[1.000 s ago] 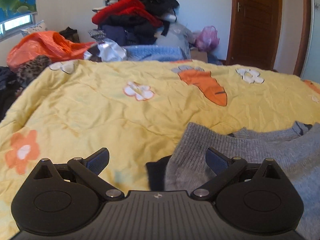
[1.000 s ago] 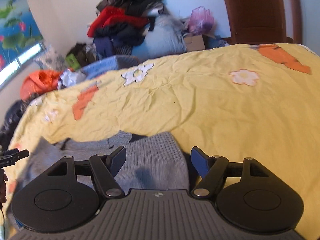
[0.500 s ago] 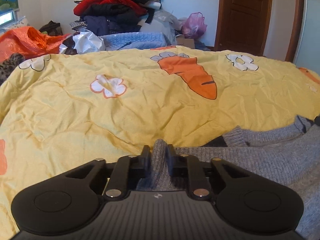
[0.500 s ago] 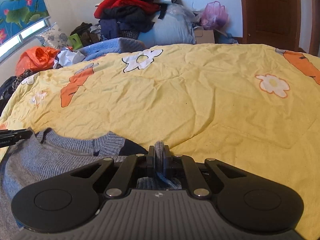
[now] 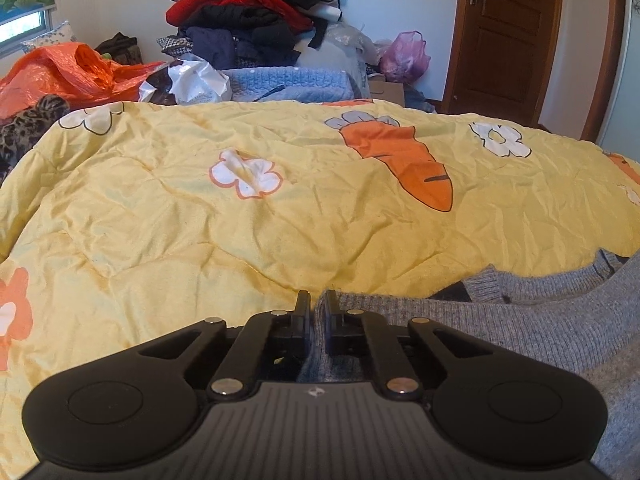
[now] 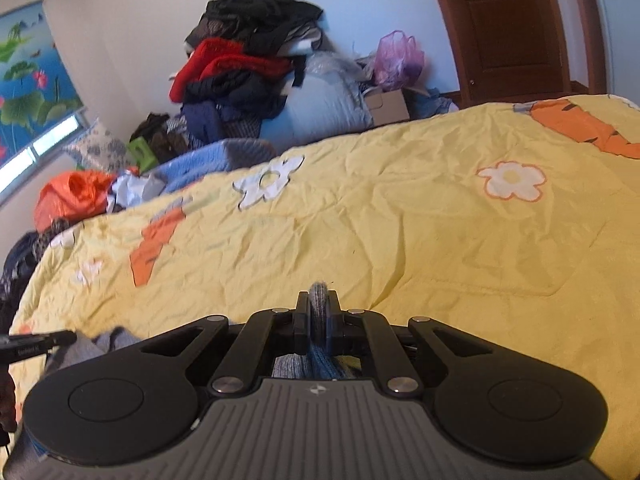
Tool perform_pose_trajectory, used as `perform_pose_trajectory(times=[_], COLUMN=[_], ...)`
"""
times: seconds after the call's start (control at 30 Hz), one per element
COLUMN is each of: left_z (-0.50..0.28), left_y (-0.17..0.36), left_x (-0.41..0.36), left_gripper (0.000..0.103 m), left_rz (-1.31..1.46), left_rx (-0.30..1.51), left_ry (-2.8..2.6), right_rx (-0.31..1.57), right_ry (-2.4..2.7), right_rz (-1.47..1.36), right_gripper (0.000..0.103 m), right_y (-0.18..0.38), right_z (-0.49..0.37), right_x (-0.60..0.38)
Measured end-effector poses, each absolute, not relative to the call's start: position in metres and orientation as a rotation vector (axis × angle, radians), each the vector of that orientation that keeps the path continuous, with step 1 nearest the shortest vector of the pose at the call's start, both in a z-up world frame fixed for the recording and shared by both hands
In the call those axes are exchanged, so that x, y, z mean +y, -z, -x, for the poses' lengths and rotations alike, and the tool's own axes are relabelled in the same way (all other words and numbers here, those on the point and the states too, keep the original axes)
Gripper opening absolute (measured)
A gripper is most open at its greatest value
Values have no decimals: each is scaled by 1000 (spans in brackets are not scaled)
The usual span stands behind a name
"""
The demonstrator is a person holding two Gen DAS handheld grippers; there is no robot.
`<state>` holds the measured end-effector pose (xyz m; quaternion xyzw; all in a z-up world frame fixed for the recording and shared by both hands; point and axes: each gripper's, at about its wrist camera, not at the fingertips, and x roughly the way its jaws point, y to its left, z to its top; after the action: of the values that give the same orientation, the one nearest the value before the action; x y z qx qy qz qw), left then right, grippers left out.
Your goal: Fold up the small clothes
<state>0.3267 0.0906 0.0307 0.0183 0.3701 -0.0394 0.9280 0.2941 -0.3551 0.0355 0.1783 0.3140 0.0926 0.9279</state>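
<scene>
Left wrist view: left gripper [image 5: 318,304] held low and level over the bed, aimed toward the far wall, jaws pinched tight on a thin fold of the grey knit sweater [image 5: 560,320]. Sweater spread flat to the right of the pinch, ribbed collar [image 5: 492,284] lying near the right edge, a dark lining showing in the neck opening. Yellow quilt [image 5: 280,220] with carrot and flower prints reaching away to the far side. Beyond it, a heap of clothes [image 5: 256,12] against the wall, an orange plastic bag [image 5: 60,72] at far left, a brown door [image 5: 508,28] at far right.

Right wrist view: right gripper [image 6: 318,304] rolled to one side, so the bed slants across the frame, jaws clamped on a bunched ridge of the grey knit sweater [image 6: 318,296] that pokes up between them. More grey fabric visible at near left, beside a black tip, probably part of the left gripper [image 6: 36,342]. Yellow quilt [image 6: 440,240] filling the middle; clothes heap [image 6: 248,48], pink bag [image 6: 400,56] and door [image 6: 508,20] along the far wall.
</scene>
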Motion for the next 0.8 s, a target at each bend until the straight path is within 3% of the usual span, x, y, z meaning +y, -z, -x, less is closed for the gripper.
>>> perform_pose_trajectory(times=[0.3,0.4,0.47,0.67,0.8], left_z=[-324,-326,-331,-346,-351], left_y=[-23,-29,-29,-23,-21], left_x=[110,129,140,124,112], left_gripper=[5,5,6,6,7], left_rz=[19,211,321,251,206], left_rx=[769,785,809,873,867], left_ry=[61,147,188,207,212], right_rx=[731,738,732,745,764], right_ry=[-159,-169,-176,-189,-228], right_rz=[-362,-409,-450,-418,-393], right_gripper=[10,20,47,54,68], right_y=[-4,-7,-9,-8,-11], right_z=[-296,-298,-299,-308,-316], right_x=[-353,-358,-364,-364,-355])
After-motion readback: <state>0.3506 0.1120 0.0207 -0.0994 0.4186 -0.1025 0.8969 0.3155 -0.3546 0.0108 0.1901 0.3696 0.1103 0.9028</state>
